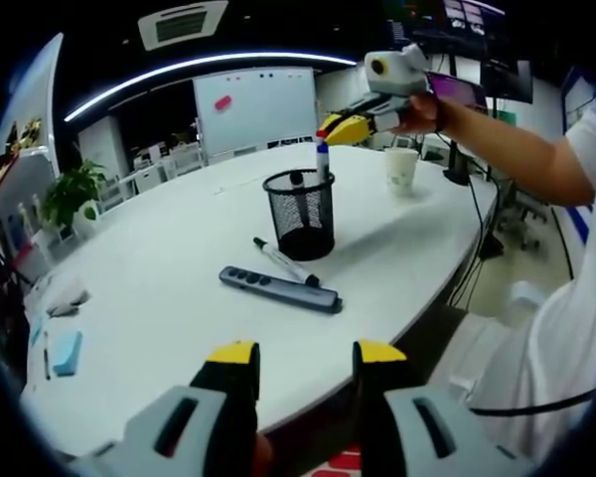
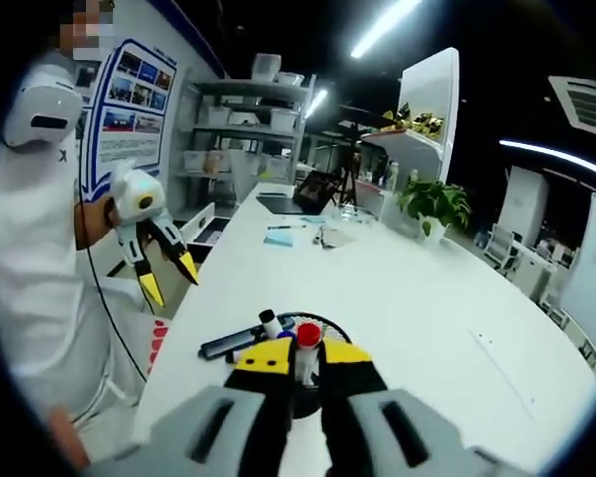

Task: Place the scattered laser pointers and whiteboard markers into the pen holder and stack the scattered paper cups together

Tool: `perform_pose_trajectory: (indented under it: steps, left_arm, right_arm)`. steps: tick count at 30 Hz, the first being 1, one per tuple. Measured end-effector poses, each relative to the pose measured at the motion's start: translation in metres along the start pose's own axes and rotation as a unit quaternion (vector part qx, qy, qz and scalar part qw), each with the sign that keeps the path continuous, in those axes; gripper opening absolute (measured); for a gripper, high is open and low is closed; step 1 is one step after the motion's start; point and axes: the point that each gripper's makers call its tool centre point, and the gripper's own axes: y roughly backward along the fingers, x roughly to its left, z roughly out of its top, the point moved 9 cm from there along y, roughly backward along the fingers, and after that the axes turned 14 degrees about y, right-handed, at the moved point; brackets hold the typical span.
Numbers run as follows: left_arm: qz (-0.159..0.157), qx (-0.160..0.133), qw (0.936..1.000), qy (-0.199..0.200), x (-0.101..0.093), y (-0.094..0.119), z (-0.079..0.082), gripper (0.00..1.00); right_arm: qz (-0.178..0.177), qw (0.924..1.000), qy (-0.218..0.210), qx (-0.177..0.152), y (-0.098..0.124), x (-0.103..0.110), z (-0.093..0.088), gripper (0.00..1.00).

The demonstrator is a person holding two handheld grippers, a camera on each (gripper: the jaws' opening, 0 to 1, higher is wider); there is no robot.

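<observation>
A black mesh pen holder [image 1: 300, 217] stands on the white table [image 1: 159, 258] with one black-capped marker [image 1: 296, 181] in it. Just above its rim, my right gripper [image 1: 330, 131] is shut on a red-capped marker [image 1: 323, 161] that hangs upright over the opening. In the right gripper view that marker [image 2: 308, 346] is pinched in my right gripper [image 2: 305, 358], with the holder's rim [image 2: 328, 322] below. A black marker [image 1: 286, 263] and a grey laser pointer [image 1: 278, 288] lie in front of the holder. My left gripper [image 1: 306, 358] is open at the near table edge and appears again [image 2: 170, 278], its jaws apart. A paper cup [image 1: 401, 169] stands behind.
A whiteboard [image 1: 256, 107] and chairs stand beyond the table. A potted plant [image 1: 70, 194] is at the far left. A blue pad [image 1: 67, 350] lies near the left edge. A laptop [image 2: 298, 194] and papers [image 2: 278, 237] sit at the far end. The person stands beside the table.
</observation>
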Motion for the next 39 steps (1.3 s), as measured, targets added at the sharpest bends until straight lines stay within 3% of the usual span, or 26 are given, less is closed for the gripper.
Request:
perform_pose_trajectory:
  steps: [21,39]
  left_arm:
    - [0.000,-0.001,1.0000,0.001,-0.001,0.000,0.000,0.38]
    - [-0.004,-0.003,1.0000,-0.001,-0.002,-0.003,0.003,0.38]
  right_arm:
    - [0.001,0.9998,0.008,0.019,-0.002,0.002,-0.006,0.09]
    - [-0.020,0.9997,0.010,0.012,0.009,0.002,-0.008,0.22]
